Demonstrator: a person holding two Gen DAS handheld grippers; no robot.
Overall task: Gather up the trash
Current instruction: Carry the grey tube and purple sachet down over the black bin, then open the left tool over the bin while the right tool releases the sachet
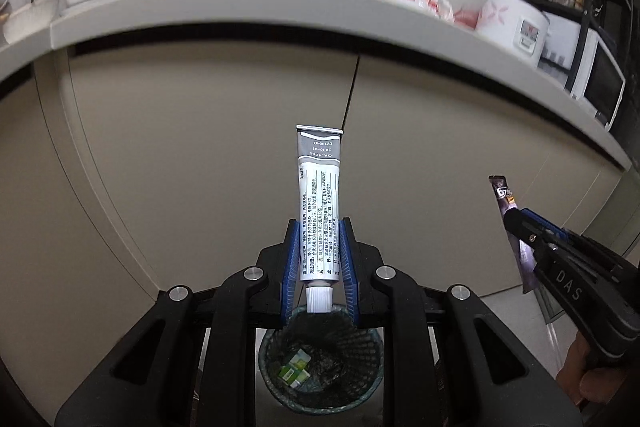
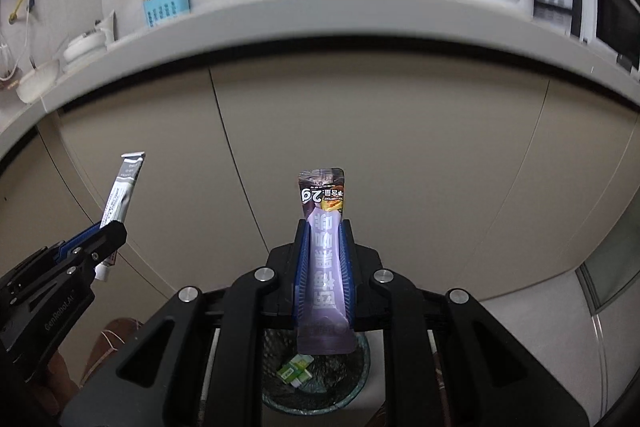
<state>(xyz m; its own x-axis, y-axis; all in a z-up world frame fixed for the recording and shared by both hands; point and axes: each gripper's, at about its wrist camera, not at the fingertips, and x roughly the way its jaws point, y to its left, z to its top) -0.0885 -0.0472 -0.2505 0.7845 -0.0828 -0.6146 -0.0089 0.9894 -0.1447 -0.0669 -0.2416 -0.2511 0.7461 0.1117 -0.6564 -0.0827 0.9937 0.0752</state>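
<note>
Left gripper (image 1: 319, 259) pinching tube (image 1: 319, 211) mid-body, cap down. Right gripper (image 2: 324, 275) clamped on purple sachet (image 2: 323, 267). Both light, soft, slick. Bin (image 1: 320, 359) bottom centre, probably directly below both.

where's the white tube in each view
Left wrist view: the white tube stands at centre, clamped in the left gripper.
Right wrist view: same tube at left edge, tilted.
Shared landmark: the mesh trash bin below, bottom centre.
</note>
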